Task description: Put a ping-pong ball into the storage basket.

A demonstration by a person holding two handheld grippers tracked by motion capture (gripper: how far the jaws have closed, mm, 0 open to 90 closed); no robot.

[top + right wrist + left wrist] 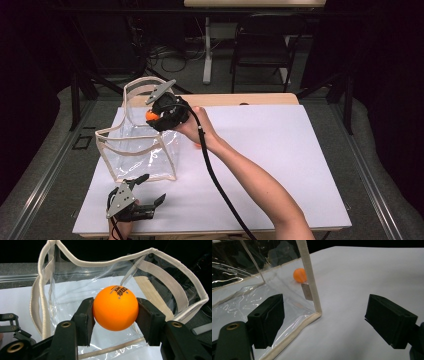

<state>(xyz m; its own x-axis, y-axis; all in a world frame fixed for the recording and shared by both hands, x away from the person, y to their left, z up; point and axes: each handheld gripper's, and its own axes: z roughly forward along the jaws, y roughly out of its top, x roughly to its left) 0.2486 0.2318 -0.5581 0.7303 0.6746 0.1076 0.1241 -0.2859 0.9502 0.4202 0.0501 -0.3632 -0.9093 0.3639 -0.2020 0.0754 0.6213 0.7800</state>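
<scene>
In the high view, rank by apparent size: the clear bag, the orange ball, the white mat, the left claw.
1. white mat
2. clear bag
3. left claw, lying open near the front edge
4. orange ball, mostly hidden in the right claw, so its true size is unsure.

You're working over a table (310, 150) that is wearing a white sheet across nearly its whole top, with a strip of bare wood peeking out along the far edge. A clear plastic bag (140, 145) with cream trim is standing open on the left side of that sheet, its near corner sitting flat on the white.
</scene>
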